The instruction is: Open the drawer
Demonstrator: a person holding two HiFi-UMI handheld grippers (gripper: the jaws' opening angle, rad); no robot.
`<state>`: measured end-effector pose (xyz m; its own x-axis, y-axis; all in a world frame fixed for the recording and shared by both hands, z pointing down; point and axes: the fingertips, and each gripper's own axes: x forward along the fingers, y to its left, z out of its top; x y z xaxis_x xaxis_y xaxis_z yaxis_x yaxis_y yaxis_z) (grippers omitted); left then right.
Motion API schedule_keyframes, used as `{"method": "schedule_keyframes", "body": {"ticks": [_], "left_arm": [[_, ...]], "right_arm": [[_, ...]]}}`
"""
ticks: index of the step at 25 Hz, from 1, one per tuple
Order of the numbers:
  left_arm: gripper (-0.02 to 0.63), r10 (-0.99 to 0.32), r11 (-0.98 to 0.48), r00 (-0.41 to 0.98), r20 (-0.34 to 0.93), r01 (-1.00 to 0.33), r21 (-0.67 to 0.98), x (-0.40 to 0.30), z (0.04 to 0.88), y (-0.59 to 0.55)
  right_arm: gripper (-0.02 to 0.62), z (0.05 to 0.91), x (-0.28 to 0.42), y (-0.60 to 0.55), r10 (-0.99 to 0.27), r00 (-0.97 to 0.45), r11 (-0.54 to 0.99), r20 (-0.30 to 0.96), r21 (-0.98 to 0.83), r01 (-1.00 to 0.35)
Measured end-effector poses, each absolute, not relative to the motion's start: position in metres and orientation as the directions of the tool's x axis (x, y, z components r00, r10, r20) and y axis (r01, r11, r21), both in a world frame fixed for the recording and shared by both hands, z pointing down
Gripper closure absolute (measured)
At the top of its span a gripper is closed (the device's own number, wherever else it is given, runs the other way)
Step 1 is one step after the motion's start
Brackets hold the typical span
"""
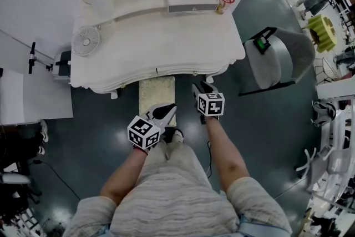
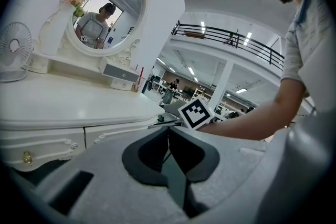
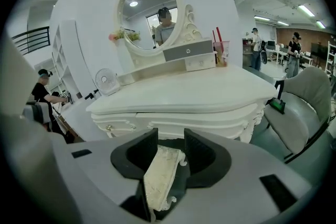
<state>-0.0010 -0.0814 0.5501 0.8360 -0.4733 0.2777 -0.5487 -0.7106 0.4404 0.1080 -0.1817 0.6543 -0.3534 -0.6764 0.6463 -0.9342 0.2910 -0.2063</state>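
White carved wood fills my right gripper view: the dressing table (image 3: 199, 92) stands ahead, and the drawer (image 3: 199, 124) sits closed in its front rail, just under the tabletop. My right gripper (image 3: 170, 152) is short of the table's front and not touching it. Its jaws stand wide apart, gripping nothing. Through the gap between them I see only the cream stool (image 3: 160, 178), which stands lower down, in front of the table.

From the head view, the right gripper (image 1: 202, 87) points at the table's front edge, near the right part of the drawer (image 1: 183, 71) and just clear of it. The stool (image 1: 156, 91) is pushed up against the table's middle, to the left of that gripper.

My left gripper (image 1: 169, 111) hangs further back from the table, over the near end of the stool. In the left gripper view its jaws (image 2: 168, 136) are drawn together with nothing between them. The table (image 2: 63, 102) lies off to the left there, and two closed drawer fronts (image 2: 121, 131) show below its top. That gripper is well apart from them.
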Motion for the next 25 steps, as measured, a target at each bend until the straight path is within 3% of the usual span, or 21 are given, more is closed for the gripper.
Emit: {"method": "schedule_keyframes", "body": {"ticks": [25], "left_arm": [[0.591, -0.472, -0.685, 0.82, 0.323, -0.572, 0.451, -0.014, 0.576, -0.087]], "right_arm": [[0.46, 0.752, 0.119, -0.236, -0.561, -0.216, 0.21, 0.799, -0.115, -0.971]]}}
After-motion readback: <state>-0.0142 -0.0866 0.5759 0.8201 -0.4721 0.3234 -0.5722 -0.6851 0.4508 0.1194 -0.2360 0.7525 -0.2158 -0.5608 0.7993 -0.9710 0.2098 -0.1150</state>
